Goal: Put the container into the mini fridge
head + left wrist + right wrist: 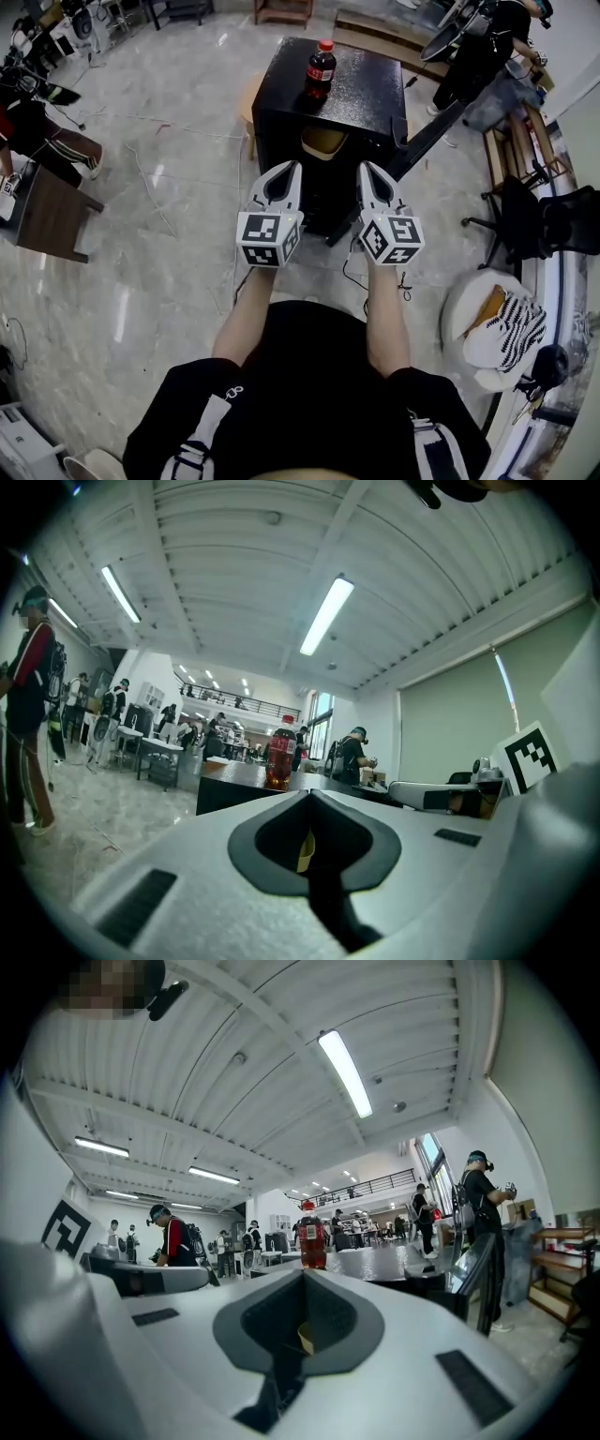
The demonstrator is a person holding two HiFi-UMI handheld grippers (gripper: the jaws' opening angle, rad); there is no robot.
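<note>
The black mini fridge [330,103] stands on the floor ahead of me with its door [433,133] swung open to the right. A yellowish container [323,142] sits inside its upper part. A cola bottle [320,68] stands on the fridge top. My left gripper [289,171] and right gripper [367,171] hover side by side just in front of the fridge opening, both shut and holding nothing. In the left gripper view the bottle [280,758] rises above the closed left gripper [309,795]. The right gripper view shows the bottle [311,1235] beyond the closed right gripper [303,1273].
A brown side table [52,217] stands at the left. At the right are a white round stool with a striped cloth [497,328] and black office chairs [539,220]. Cables trail across the marble floor [169,216]. A person [478,52] stands behind the fridge door.
</note>
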